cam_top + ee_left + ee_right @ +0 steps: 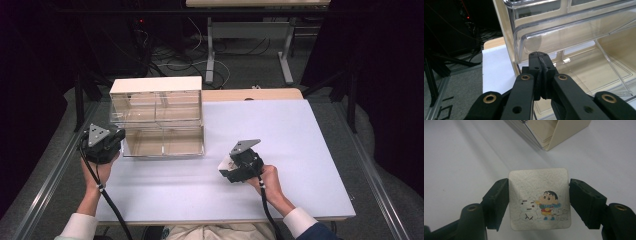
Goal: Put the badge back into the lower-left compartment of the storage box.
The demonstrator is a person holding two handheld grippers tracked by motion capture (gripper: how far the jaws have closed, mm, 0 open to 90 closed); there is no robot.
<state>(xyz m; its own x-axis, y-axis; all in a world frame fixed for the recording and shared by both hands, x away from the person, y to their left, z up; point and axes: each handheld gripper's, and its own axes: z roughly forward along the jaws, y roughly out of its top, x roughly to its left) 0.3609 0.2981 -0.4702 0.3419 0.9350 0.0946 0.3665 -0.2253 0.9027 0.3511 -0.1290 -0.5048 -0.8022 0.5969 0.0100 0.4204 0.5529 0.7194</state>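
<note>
A small storage box [156, 85] with a white top and clear plastic bins stands at the table's back left. Its lower bin [165, 142] is tipped open towards me. My left gripper [120, 137] sits at the box's left end. In the left gripper view its jaws are pressed together [539, 55] right in front of the clear bin front [574, 30]; I see nothing between them. My right gripper [226, 168] hovers over the table's middle, shut on a square white card [539, 195] with a cartoon drawing, its pads [499, 200] pressing the card's two side edges.
The pale table top [290, 135] stretches wide to the right of the box. A corner of the box [554, 135] lies ahead of the right gripper. Metal rails [60, 165] run along the table's sides, and cables and desk legs [210, 55] stand on the floor behind.
</note>
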